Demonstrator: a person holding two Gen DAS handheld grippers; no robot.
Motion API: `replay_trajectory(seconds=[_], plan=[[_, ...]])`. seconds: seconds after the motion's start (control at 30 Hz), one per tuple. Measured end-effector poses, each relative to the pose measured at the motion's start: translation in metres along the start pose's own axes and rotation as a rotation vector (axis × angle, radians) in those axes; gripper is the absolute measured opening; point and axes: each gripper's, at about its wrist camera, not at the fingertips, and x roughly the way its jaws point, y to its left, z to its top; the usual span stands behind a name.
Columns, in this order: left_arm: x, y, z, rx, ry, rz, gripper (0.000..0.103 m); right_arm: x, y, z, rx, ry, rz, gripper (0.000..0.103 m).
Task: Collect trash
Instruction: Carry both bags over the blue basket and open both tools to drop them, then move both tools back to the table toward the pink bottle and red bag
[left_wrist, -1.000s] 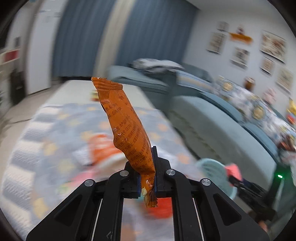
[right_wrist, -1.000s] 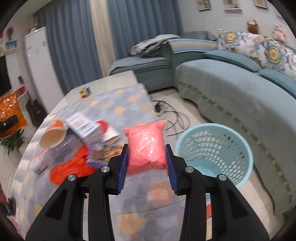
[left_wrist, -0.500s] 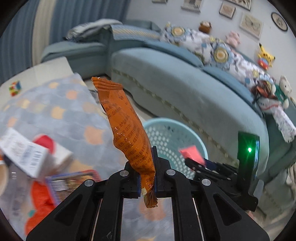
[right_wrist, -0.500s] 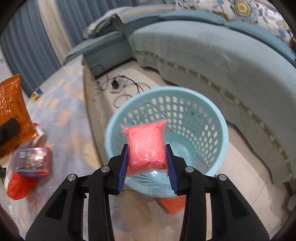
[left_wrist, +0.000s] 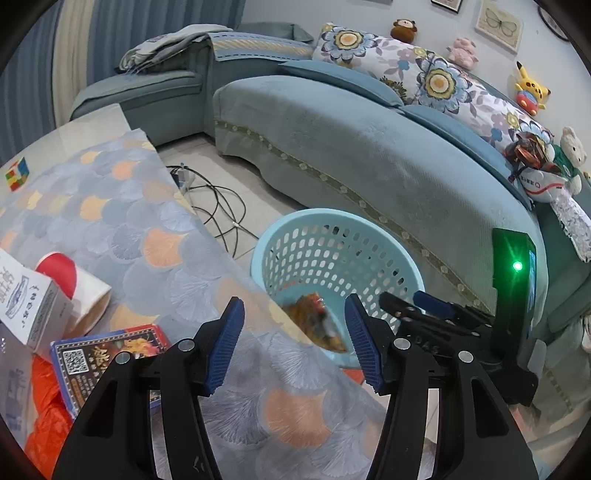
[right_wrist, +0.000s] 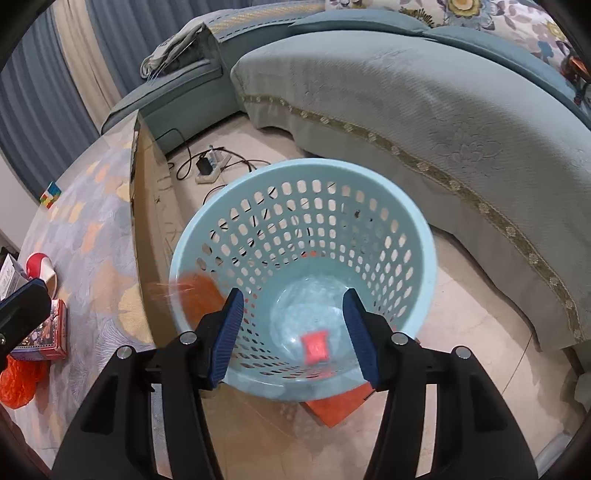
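Observation:
A light blue perforated basket (right_wrist: 369, 177) (left_wrist: 410, 266) stands on the floor beside the table. My right gripper (right_wrist: 293, 332) hangs over it, its jaws opening with nothing between them. A pink packet (right_wrist: 314, 347) lies at the basket's bottom. My left gripper (left_wrist: 293, 341) is over the table edge, its jaws opening and empty. The orange snack wrapper (left_wrist: 317, 325) (right_wrist: 197, 291) is a falling blur at the basket's near rim. My right gripper (left_wrist: 424, 306) shows in the left wrist view over the basket.
On the patterned tablecloth (left_wrist: 110, 206) lie a white box (left_wrist: 26, 299), a red-and-white cup (left_wrist: 70, 273), a printed card pack (left_wrist: 107, 354), an orange bag (left_wrist: 44, 417) and a puzzle cube (left_wrist: 16, 173). A teal sofa (left_wrist: 369, 147) stands beyond; cables and a power strip (right_wrist: 212, 168) lie on the floor.
Both grippers swung from the table to the basket and opened. The pink packet dropped into the basket. The orange wrapper left the left gripper and is falling.

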Motion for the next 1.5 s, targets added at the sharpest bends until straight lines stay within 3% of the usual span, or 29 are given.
replay_trajectory(seconds=[0.3,0.47,0.67,0.87,0.97,1.1,1.27,1.5], plan=[[-0.026,0.002,-0.001,-0.011,-0.037,0.013,0.055,-0.019,0.001,-0.001,-0.013,-0.030,0.003,0.052],[-0.077,0.010,-0.007,-0.029,-0.121,0.038,0.055,-0.058,0.031,0.003,-0.068,-0.107,0.062,0.052],[-0.158,0.062,-0.029,-0.155,-0.234,0.110,0.057,-0.109,0.097,-0.006,-0.194,-0.195,0.198,0.052],[-0.223,0.137,-0.062,-0.281,-0.287,0.256,0.061,-0.130,0.167,-0.026,-0.337,-0.215,0.295,0.052],[-0.240,0.179,-0.087,-0.333,-0.267,0.334,0.064,-0.128,0.193,-0.039,-0.390,-0.193,0.326,0.052],[-0.240,0.226,-0.115,-0.352,-0.181,0.435,0.064,-0.125,0.225,-0.060,-0.455,-0.168,0.353,0.052],[-0.221,0.260,-0.132,-0.326,-0.125,0.424,0.079,-0.114,0.240,-0.076,-0.488,-0.137,0.355,0.052],[-0.185,0.274,-0.124,-0.270,-0.036,0.396,0.079,-0.098,0.239,-0.077,-0.481,-0.104,0.321,0.052]])
